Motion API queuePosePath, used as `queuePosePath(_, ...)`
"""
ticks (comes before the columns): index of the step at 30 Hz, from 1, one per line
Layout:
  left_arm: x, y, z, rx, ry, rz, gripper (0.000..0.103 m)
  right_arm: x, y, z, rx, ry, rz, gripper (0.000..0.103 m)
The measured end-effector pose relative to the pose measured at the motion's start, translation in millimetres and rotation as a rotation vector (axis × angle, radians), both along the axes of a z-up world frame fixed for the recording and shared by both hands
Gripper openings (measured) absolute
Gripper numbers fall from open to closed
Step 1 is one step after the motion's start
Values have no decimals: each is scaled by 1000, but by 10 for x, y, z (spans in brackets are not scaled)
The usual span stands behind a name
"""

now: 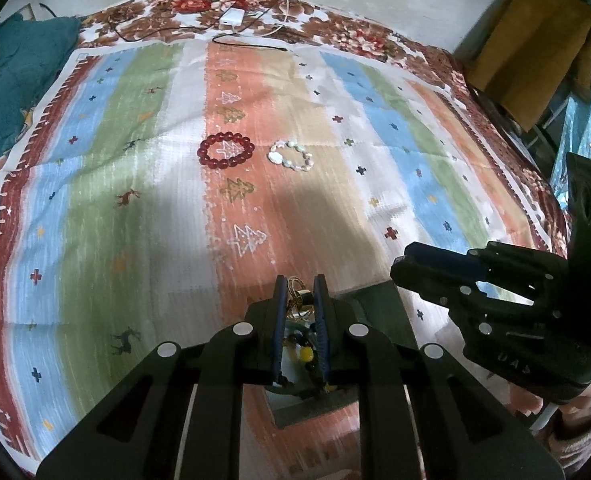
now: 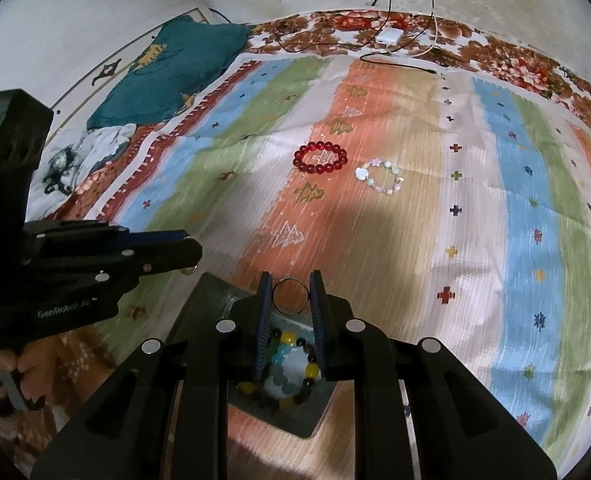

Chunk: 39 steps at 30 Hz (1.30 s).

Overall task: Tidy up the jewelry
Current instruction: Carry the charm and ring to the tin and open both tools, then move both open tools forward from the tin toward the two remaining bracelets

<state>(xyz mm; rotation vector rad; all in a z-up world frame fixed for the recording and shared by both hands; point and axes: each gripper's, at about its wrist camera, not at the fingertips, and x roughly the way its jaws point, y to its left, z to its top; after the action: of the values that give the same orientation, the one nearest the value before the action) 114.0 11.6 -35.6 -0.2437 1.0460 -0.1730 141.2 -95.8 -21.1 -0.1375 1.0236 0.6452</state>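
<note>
1. While a thin ring (image 2: 290,295) is pinched in the right hand-held gripper (image 2: 290,300) above the grey tray (image 2: 211,300), gold jewelry (image 1: 300,300) is clamped in the left hand-held gripper (image 1: 300,304).
2. Each piece is best lowered close over the tray before release.
3. The red bracelet (image 2: 320,157) and pale bracelet (image 2: 380,176) lie farther off on the bed (image 2: 415,240).

left tool (image 1: 300,294): black body, blue pads, silver screws | right tool (image 2: 290,294): same, "GenRobot.AI" lettering

Striped cloth (image 1: 107,168) over floral bedspread (image 1: 359,36); stained pale wall (image 2: 95,12) behind.
</note>
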Motion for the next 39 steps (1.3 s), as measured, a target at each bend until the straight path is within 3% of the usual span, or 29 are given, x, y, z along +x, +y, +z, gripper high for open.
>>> queuePosePath(13,-98,-62,-102,-17,47,-1,16,-199,-12,-58,10,28,31,21)
queuePosePath(17,-48,80,-136,-17,55,56,35,-138,-83,-32,19,26,-16,45)
queuePosePath(23,103,269,-176,-15,69,108,49,11,-149,-61,-3,16,-71,59)
queuePosePath(32,429,425,-153,47,71,160,66,317,-183,20,-27,-27,-144,73)
queuePosePath(39,675,467,-119,78,81,177,68,664,-151,-17,-43,-20,-189,76)
